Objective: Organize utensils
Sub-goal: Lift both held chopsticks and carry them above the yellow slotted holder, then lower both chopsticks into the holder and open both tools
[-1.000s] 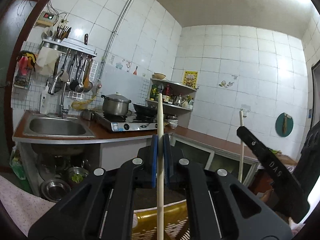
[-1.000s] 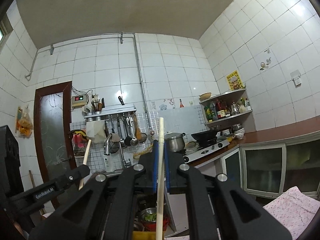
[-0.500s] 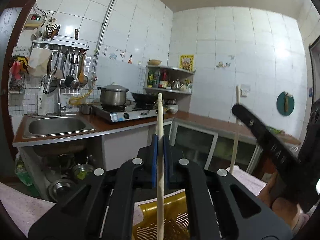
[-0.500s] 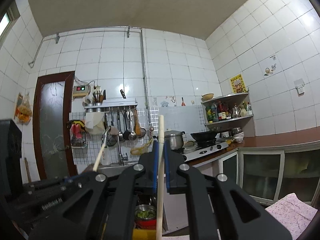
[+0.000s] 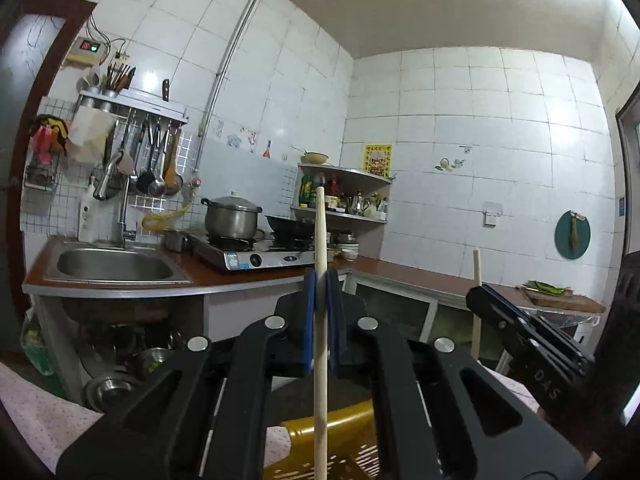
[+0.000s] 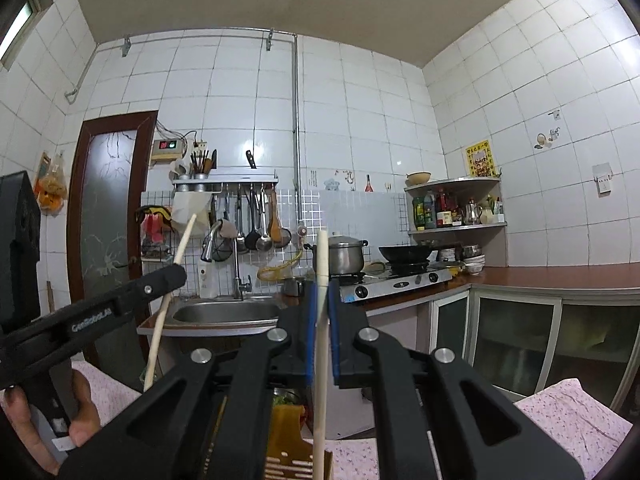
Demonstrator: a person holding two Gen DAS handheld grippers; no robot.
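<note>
Far left, dark door, then utensil rack on the tiled wall with ladles hanging. Below it faucet and steel sink in the brown counter. Next along, gas stove with lidded pot and black wok, then corner shelf of bottles.

Left gripper points level, blue pads clamped on a wooden chopstick standing upright, tip above the pads, lower end running down over a yellow slotted basket on floral cloth.

Right gripper also level, pads clenched on a second wooden chopstick, upright, lower end over the same basket. Each gripper shows at the edge of the other's view. A hand grips the left tool's handle.
</note>
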